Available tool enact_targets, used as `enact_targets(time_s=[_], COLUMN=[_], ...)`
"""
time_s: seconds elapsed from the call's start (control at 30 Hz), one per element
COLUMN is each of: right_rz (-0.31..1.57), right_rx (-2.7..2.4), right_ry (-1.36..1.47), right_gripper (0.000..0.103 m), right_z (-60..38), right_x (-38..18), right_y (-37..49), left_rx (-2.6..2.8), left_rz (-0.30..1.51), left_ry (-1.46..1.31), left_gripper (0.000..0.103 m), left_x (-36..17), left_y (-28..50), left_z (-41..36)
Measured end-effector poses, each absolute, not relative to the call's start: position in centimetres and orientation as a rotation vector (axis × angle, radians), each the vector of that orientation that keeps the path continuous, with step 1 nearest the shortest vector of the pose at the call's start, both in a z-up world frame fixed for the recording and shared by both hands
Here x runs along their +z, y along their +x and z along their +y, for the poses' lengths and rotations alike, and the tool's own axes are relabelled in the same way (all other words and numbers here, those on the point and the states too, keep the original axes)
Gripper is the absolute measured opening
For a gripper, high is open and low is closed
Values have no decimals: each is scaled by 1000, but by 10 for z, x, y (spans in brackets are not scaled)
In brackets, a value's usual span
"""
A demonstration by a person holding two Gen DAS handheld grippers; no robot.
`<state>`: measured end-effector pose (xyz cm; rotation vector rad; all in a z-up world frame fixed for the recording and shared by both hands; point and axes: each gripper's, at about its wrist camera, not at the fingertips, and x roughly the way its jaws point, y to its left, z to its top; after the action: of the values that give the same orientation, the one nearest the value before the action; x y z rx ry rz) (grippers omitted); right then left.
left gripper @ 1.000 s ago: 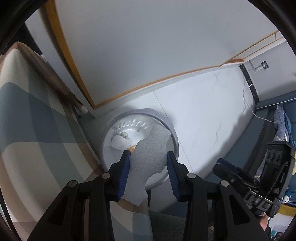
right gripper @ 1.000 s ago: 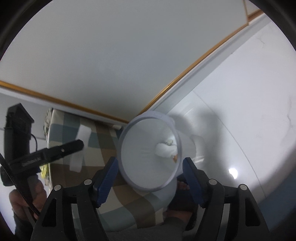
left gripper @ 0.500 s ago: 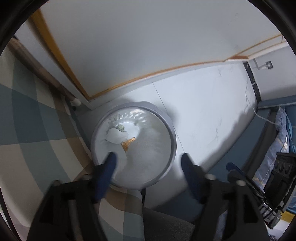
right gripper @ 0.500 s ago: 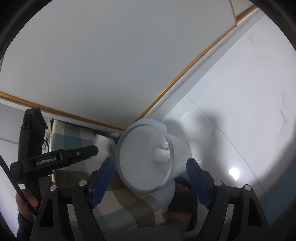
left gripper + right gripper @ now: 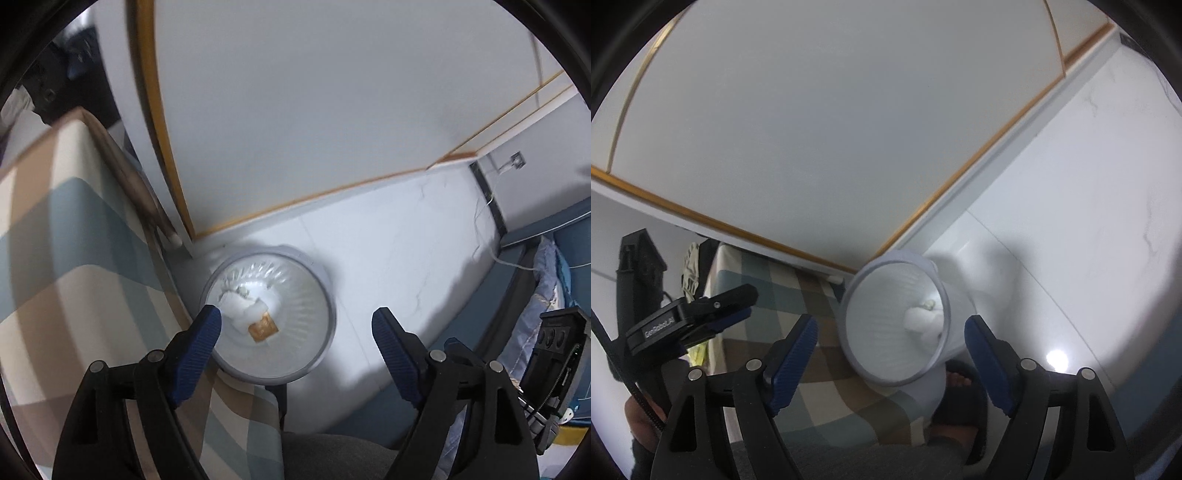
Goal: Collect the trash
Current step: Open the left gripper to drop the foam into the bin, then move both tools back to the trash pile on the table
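The trash lies at the bottom of a pale grey bin (image 5: 317, 363) that stands on the white floor (image 5: 399, 258), close against the edge of a bed with a checked cover (image 5: 66, 280) and near the corner of a white panel with a gold edge (image 5: 295, 110). Inside the bin are crumpled white paper (image 5: 243, 308) and, touching it, a small brown scrap (image 5: 263, 327); in the right wrist view the white paper (image 5: 921, 321) shows low against the far wall of the bin (image 5: 886, 373), which looks tilted from that angle. The left gripper (image 5: 295, 325) hangs above the bin mouth, its blue-padded jaws opening wide, with nothing between them. The right gripper (image 5: 888, 334) is over the bin too, its jaws likewise opening and empty. In the right wrist view the left gripper (image 5: 701, 317) appears at the left above the checked cover (image 5: 798, 302), with a hand (image 5: 639, 417) below it. A foot in a dark sandal (image 5: 960, 402) rests on the floor just beside the bin.
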<state>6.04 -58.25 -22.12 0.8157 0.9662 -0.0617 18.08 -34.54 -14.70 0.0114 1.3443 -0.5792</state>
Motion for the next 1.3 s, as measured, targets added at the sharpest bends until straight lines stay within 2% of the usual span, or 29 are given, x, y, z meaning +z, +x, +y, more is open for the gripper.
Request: enact_targets(time_s=[0.27,0.63,1.07,1.3], right_rz=[848,672,580,578], right_rx=[-49,37,201,282], right_ry=[733,575,371,291], right_gripper=[85,88,88,88], right_z=[-564,-504,-396,-337], right_x=[-169,-97,-51,-44], right_y=[48,36,48,53], left_rx=[-543,-441,-270,-184], left_rz=[1119,919,801,774], left_ry=[26,-37,-157,-206], left_gripper=[81,81,83,88], left_x=[-89,-33,-3,-8], left_y=[167,151,130,118], left_z=[-319,-247,-124,-67])
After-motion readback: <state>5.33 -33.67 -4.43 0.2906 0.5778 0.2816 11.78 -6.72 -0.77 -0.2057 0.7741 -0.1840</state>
